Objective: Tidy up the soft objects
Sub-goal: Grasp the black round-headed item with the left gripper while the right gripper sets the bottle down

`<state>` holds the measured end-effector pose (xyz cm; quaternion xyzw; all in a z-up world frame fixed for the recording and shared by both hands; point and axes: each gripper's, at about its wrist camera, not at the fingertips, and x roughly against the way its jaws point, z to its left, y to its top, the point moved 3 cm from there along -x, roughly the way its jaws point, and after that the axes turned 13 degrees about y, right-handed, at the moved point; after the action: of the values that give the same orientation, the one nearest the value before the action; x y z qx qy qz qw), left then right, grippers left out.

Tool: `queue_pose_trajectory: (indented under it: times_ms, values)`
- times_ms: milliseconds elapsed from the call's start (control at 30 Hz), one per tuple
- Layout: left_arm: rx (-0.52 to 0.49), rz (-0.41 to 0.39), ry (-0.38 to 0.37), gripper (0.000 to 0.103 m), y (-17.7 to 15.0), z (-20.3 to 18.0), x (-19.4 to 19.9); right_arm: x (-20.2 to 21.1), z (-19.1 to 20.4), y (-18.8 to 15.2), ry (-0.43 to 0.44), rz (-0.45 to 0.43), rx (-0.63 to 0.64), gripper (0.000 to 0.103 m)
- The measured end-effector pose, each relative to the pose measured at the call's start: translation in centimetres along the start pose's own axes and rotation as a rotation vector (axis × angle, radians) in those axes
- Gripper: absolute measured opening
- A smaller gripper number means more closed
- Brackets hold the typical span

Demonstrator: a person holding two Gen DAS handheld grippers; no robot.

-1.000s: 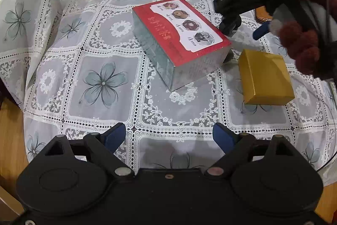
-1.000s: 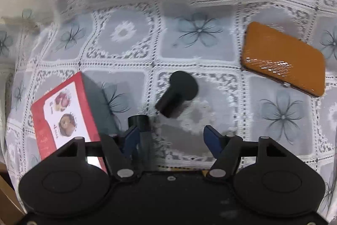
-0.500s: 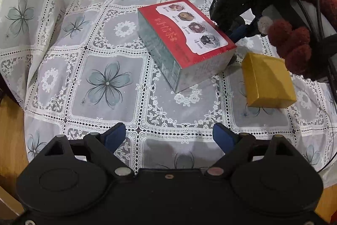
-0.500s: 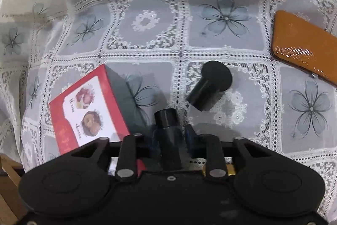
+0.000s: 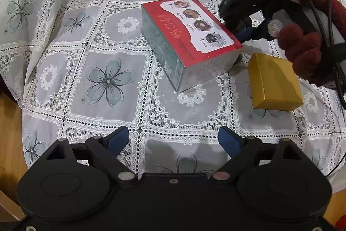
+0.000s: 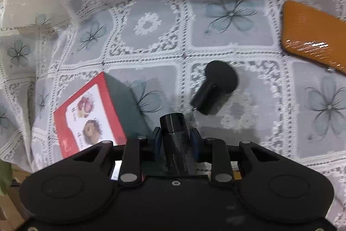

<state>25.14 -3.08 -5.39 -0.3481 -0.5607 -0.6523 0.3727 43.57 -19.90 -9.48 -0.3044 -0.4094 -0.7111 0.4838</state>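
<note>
The right tongs (image 6: 175, 140) squeeze a black tube (image 6: 173, 122); it looks hard and slick, best held mid-body. The left tongs (image 5: 173, 138) stay wide open.

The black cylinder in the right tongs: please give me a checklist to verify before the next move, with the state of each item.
1. Right tongs closed on the black cylinder: ok, both pads press its sides.
2. Cylinder sits straight in the grip: ok, it points forward between the fingers.
3. Cylinder lifted clear of the tablecloth: cannot tell.
4. Second black piece free of the grip: ok, it lies apart on the cloth.
5. Red box clear of the right tongs: not ok, its corner is close beside them.
6. Left tongs free: ok, open and empty.
</note>
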Motion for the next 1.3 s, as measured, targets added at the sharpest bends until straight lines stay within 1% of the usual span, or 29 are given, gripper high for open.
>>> queue_pose_trajectory:
  times_ms: [100, 167, 367, 533, 667, 800, 900, 967, 1000, 1067, 1133, 1267, 1300]
  values:
    - [0.004, -0.001, 0.002, 0.087, 0.1, 0.2, 0.0, 1.2, -0.6, 0.1, -0.051, -0.034, 0.018, 0.027]
    - [0.008, -0.003, 0.003, 0.087, 0.2, 0.3, -0.1, 2.1, -1.3, 0.4, -0.041, -0.045, 0.002, 0.027]
    - [-0.001, -0.012, 0.002, 0.086, 0.9, 0.2, -0.2, 3.6, -3.8, 1.7, -0.076, -0.096, -0.039, 0.027]
    - [-0.026, -0.051, 0.002, 0.086, 2.5, -0.1, 0.6, 3.8, -5.1, 2.1, -0.083, -0.106, -0.032, 0.027]
    - [-0.076, -0.095, -0.014, 0.086, 5.2, -1.0, 1.4, 3.6, -5.9, 2.2, -0.11, -0.118, -0.008, 0.027]
    - [-0.12, -0.139, 0.031, 0.086, 8.5, -2.4, 1.8, 4.0, -7.3, 2.1, -0.091, -0.153, -0.04, 0.027]
    - [-0.123, -0.16, 0.048, 0.086, 10.8, -3.6, 1.8, 4.3, -8.5, 2.0, -0.055, -0.169, -0.062, 0.028]
    - [-0.131, -0.163, 0.051, 0.085, 12.3, -4.7, 1.6, 4.5, -8.9, 2.0, -0.046, -0.184, -0.069, 0.028]
    - [-0.138, -0.156, 0.052, 0.08, 12.9, -5.3, 1.2, 4.8, -9.0, 1.9, -0.049, -0.194, -0.064, 0.028]
    - [-0.14, -0.131, 0.054, 0.075, 14.0, -6.8, 0.3, 5.2, -9.4, 1.8, -0.05, -0.212, -0.057, 0.03]
    - [-0.116, -0.083, 0.05, 0.075, 14.9, -8.2, -1.0, 5.6, -10.1, 1.8, -0.034, -0.229, -0.066, 0.03]
    - [0.029, 0.053, -0.012, 0.076, 16.7, -9.9, -3.7, 6.7, -11.4, 1.2, 0.007, -0.252, -0.086, 0.031]
    - [0.06, 0.079, -0.015, 0.076, 17.0, -10.2, -4.2, 7.0, -11.6, 1.0, 0.011, -0.259, -0.087, 0.031]
